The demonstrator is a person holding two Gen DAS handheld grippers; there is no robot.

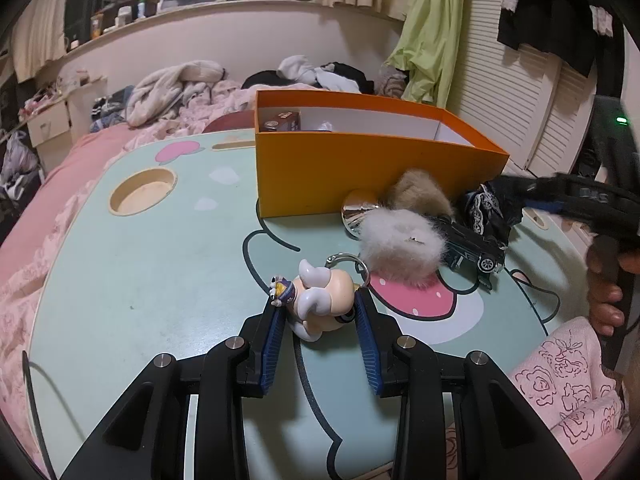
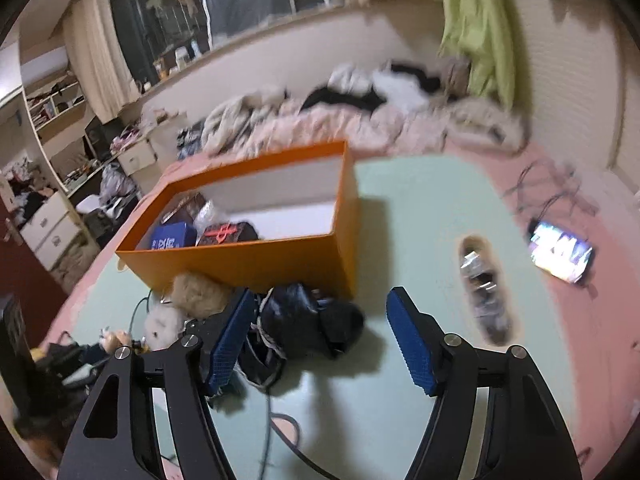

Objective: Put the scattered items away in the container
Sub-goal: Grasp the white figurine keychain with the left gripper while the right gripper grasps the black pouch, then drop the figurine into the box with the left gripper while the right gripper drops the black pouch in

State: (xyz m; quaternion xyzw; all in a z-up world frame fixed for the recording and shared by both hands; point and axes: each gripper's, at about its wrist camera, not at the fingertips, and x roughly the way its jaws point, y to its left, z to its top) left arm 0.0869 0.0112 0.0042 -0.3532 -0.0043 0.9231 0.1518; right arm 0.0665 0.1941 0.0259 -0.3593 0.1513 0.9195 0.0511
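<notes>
A few things lie in the orange box (image 2: 248, 256), while the left gripper (image 1: 316, 308) apparently pinches the figurine keychain (image 1: 320, 300) before it and the right gripper (image 2: 316, 336) gapes empty over the dark bundle (image 2: 304, 320).

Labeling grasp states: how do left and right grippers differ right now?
The left gripper has its jaws around the toy figure on the table; the right gripper is wide open and holds nothing. The left view is sharp; the right view is blurred. Both have blue pads and face the orange box.
</notes>
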